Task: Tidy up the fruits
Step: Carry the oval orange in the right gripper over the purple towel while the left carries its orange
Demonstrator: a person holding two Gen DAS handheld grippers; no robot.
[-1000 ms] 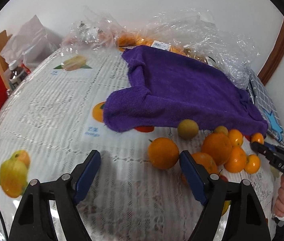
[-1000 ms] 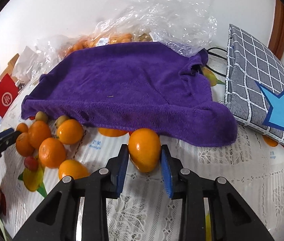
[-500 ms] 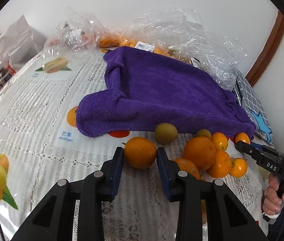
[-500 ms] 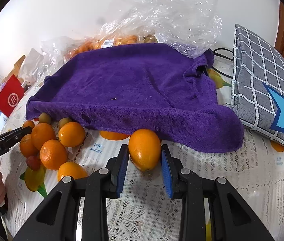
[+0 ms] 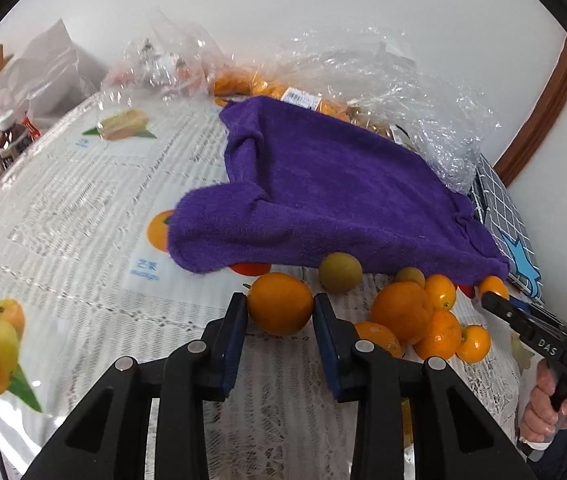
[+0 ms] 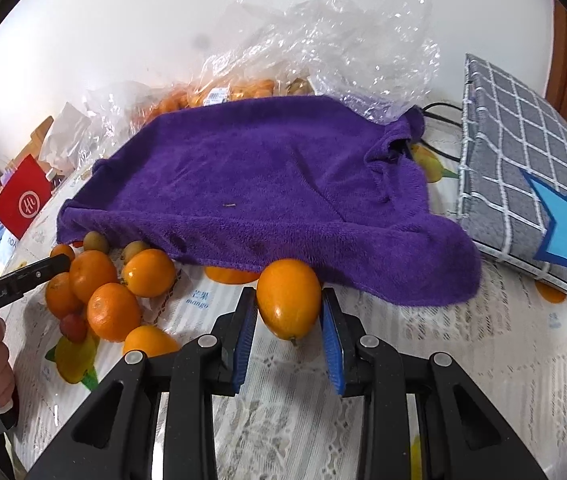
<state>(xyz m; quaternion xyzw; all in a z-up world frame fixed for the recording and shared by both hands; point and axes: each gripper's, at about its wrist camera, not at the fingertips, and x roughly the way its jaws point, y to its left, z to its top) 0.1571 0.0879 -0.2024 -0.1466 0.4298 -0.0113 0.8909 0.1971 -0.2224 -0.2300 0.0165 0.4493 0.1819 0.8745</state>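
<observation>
My left gripper [image 5: 280, 311] is shut on an orange [image 5: 280, 303] lifted just in front of a purple towel [image 5: 323, 196]. To its right lies a pile of several oranges [image 5: 403, 312] with a greenish fruit [image 5: 340, 272] at the towel's edge. My right gripper [image 6: 288, 312] is shut on another orange [image 6: 289, 304], held in front of the towel [image 6: 267, 192]. The pile [image 6: 111, 284] sits to its left, with a small red fruit [image 6: 73, 327]. The other gripper's tip shows in the right wrist view [image 6: 39, 272].
Clear plastic bags [image 5: 363, 84] with more oranges lie behind the towel. A grey checked cushion with a blue star [image 6: 531, 184] is at the right. A red box [image 6: 23, 200] and a bottle [image 5: 11, 140] stand at the table's left edge. The lace tablecloth [image 5: 63, 208] has fruit prints.
My left gripper moved forward over the orange, closed on it and raised it. My right gripper kept its orange and lifted a little toward the towel.
</observation>
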